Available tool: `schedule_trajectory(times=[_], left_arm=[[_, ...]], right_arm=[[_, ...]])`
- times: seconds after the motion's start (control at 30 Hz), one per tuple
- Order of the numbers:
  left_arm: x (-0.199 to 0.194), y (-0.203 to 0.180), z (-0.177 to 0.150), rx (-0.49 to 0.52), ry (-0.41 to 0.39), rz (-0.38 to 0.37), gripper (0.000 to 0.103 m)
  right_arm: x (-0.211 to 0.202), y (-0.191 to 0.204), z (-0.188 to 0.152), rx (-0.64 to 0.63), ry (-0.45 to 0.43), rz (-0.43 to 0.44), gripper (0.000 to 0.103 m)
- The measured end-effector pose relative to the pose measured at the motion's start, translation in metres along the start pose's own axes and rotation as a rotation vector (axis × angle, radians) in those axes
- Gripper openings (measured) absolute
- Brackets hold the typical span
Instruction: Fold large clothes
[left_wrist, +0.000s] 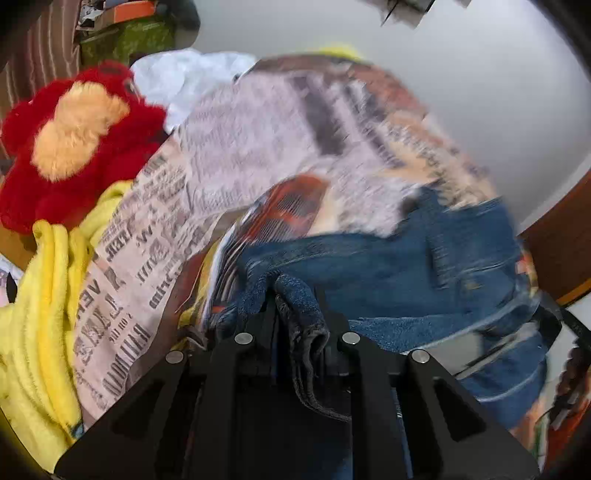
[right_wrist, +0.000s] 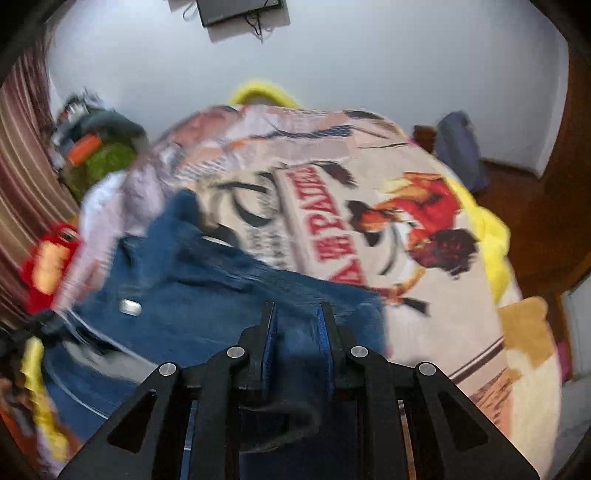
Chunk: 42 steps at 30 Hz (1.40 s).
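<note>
Two fisheye views look down along hand-held grippers over a bed covered by a printed blanket (right_wrist: 369, 206) with newsprint lettering and a red-clad rider. A blue denim garment (right_wrist: 192, 295), probably jeans, is the thing being folded; it hangs and drapes between the two grippers above the blanket. In the left wrist view the left gripper (left_wrist: 297, 295) has its jaws pressed nearly together, pinching a bunched hem of the denim garment (left_wrist: 388, 273), a seamed edge of which trails back toward 6 o'clock over the black linkage. In the right wrist view the right gripper (right_wrist: 297, 310) has its jaws likewise narrow and pinching denim, with blue cloth showing between them. Both views are smeared by motion. Judged from this, the fold is in an early or middle stage: the garment is lifted by two points and not yet laid flat, and no finished crease shows; laying it down, smoothing it and folding it over remain. Its long axis seems to run roughly across the bed, from 9 o'clock toward 3 o'clock in the right wrist view, though blur makes waist and leg ends hard to tell apart. A red plush toy (left_wrist: 66, 147) and a yellow fleece (left_wrist: 40, 314) lie at 9 o'clock in the left wrist view.
</note>
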<state>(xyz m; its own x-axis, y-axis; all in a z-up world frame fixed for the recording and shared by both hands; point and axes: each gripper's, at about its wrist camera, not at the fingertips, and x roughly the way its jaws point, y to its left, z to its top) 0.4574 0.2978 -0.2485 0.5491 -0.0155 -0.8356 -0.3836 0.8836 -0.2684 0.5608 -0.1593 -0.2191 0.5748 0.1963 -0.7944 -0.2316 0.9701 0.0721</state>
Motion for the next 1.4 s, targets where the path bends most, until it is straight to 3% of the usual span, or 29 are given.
schedule_trajectory(times=[0.07,0.13,0.2,0.3,0.43,0.47,0.5,0.6,0.7,0.87,1.13,1.3,1.4], left_arm=[[0.014,0.002,-0.005,0.018,0.016,0.033,0.018],[0.021,-0.002,-0.010,0.054,0.029,0.054,0.018],[0.018,-0.013,-0.013,0.126,0.024,0.100,0.018],[0.007,-0.026,-0.014,0.204,0.025,0.137,0.018],[-0.024,-0.031,-0.004,0.209,-0.002,0.115,0.027],[-0.033,-0.031,-0.002,0.201,-0.014,0.102,0.035],[-0.045,-0.031,0.000,0.195,-0.044,0.106,0.049],[-0.079,-0.033,0.000,0.200,-0.156,0.156,0.081],[-0.103,-0.034,-0.005,0.231,-0.206,0.180,0.084],[-0.105,-0.041,-0.034,0.335,-0.145,0.174,0.092],[-0.045,-0.050,-0.091,0.472,0.055,0.175,0.093],[-0.012,-0.045,-0.085,0.461,0.085,0.200,0.094],[0.004,-0.040,-0.066,0.430,0.087,0.193,0.100]], right_arm=[[0.009,-0.011,-0.007,-0.062,-0.026,-0.201,0.017],[0.021,-0.031,-0.011,-0.069,0.030,-0.259,0.017],[0.025,-0.057,-0.018,-0.022,0.089,-0.237,0.017],[0.011,-0.079,-0.027,0.041,0.085,-0.191,0.017],[-0.021,-0.078,-0.030,0.056,0.048,-0.101,0.017],[-0.032,-0.072,-0.030,0.043,0.033,-0.070,0.017],[-0.041,-0.066,-0.030,0.029,0.022,-0.047,0.017],[-0.066,-0.038,-0.032,-0.031,-0.012,0.019,0.017],[-0.088,-0.009,-0.036,-0.093,-0.029,0.092,0.017],[-0.100,0.033,-0.051,-0.180,0.011,0.191,0.017],[-0.060,0.075,-0.076,-0.223,0.177,0.249,0.017],[-0.019,0.091,-0.083,-0.275,0.272,0.220,0.017],[-0.006,0.096,-0.078,-0.281,0.263,0.215,0.017]])
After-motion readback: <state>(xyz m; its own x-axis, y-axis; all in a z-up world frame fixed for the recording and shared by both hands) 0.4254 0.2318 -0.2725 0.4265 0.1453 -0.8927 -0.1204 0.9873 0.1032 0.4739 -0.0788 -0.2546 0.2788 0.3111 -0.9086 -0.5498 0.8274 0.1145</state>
